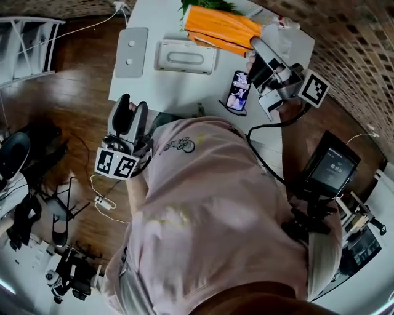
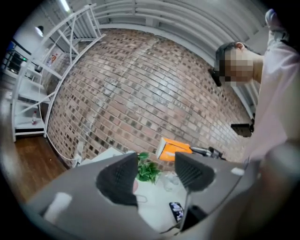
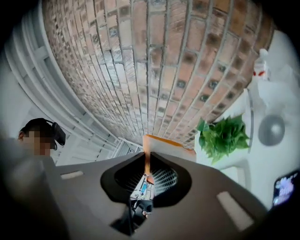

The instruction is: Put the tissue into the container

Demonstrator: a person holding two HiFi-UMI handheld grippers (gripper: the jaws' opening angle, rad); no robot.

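Note:
A crumpled white tissue [image 1: 288,32] lies at the far right of the white table [image 1: 184,86], beside a long orange box [image 1: 221,26]. A white oblong container [image 1: 186,56] sits mid-table. My right gripper [image 1: 257,48] hovers at the orange box's right end, next to the tissue. In the right gripper view its jaws [image 3: 147,157] stand almost together, with only the orange box's [image 3: 161,143] edge showing beyond the slit and no tissue between them. My left gripper [image 1: 134,106] hangs off the table's near left edge, open and empty [image 2: 157,171].
A phone [image 1: 239,91] lies near the table's front edge, and a flat grey plate [image 1: 131,52] at its left. A green plant [image 1: 209,5] stands at the back. A monitor on a stand [image 1: 332,167] is to the right. Cables cross the wooden floor [image 1: 61,98].

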